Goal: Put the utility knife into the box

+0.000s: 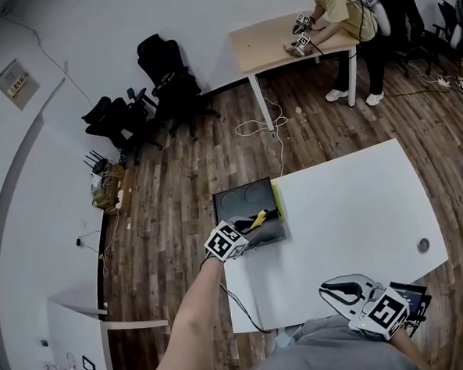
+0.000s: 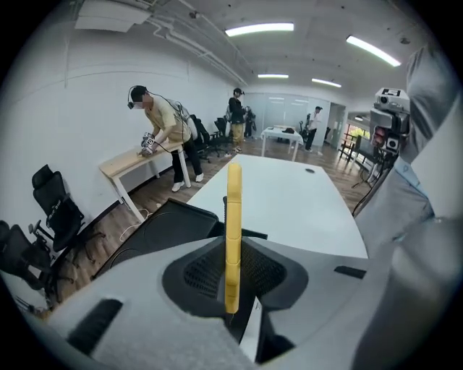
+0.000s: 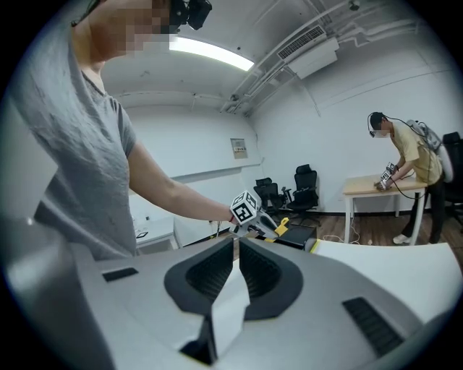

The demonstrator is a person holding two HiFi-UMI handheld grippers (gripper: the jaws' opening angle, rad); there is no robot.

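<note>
The yellow utility knife (image 1: 258, 218) is clamped in my left gripper (image 1: 247, 227), which is shut on it and hovers over the open black box (image 1: 240, 201) at the white table's left end. In the left gripper view the knife (image 2: 233, 230) stands upright between the jaws of the left gripper (image 2: 233, 249), with the box (image 2: 168, 225) just beyond. My right gripper (image 1: 325, 289) rests near the table's front edge, shut and holding nothing. From the right gripper (image 3: 236, 250) view I see the left gripper (image 3: 249, 211), the knife (image 3: 281, 225) and the box (image 3: 298, 235).
The white table (image 1: 350, 212) has a round cable hole (image 1: 423, 244) at the right. Black office chairs (image 1: 162, 75) stand on the wooden floor behind. A person in a yellow shirt (image 1: 346, 9) works at a wooden table (image 1: 273, 37) farther off.
</note>
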